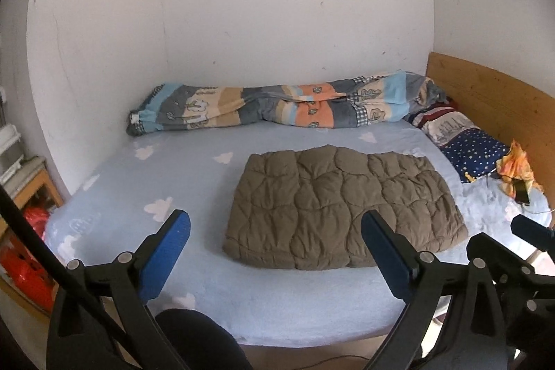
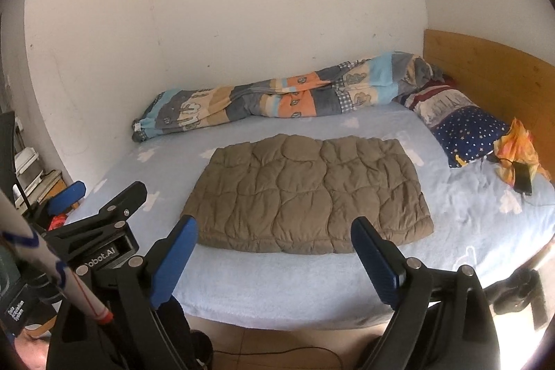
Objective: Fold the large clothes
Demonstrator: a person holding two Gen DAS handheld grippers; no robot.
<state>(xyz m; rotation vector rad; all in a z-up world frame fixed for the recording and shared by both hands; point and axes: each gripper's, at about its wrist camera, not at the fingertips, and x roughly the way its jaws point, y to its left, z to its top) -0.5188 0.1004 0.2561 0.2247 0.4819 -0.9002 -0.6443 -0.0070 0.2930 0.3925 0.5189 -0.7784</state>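
A brown quilted garment (image 1: 341,207) lies folded into a flat rectangle on the light blue bed sheet (image 1: 194,182); it also shows in the right wrist view (image 2: 307,193). My left gripper (image 1: 275,231) is open and empty, held back from the bed's near edge, in front of the garment. My right gripper (image 2: 274,240) is open and empty too, also short of the garment's near edge. The left gripper's body shows at the left of the right wrist view (image 2: 104,224). Neither gripper touches the garment.
A rolled patterned duvet (image 1: 277,104) lies along the far wall. A starry pillow (image 1: 468,144) and an orange cloth with a phone (image 1: 518,175) sit by the wooden headboard (image 1: 492,99). Shelves with red items (image 1: 31,231) stand left of the bed.
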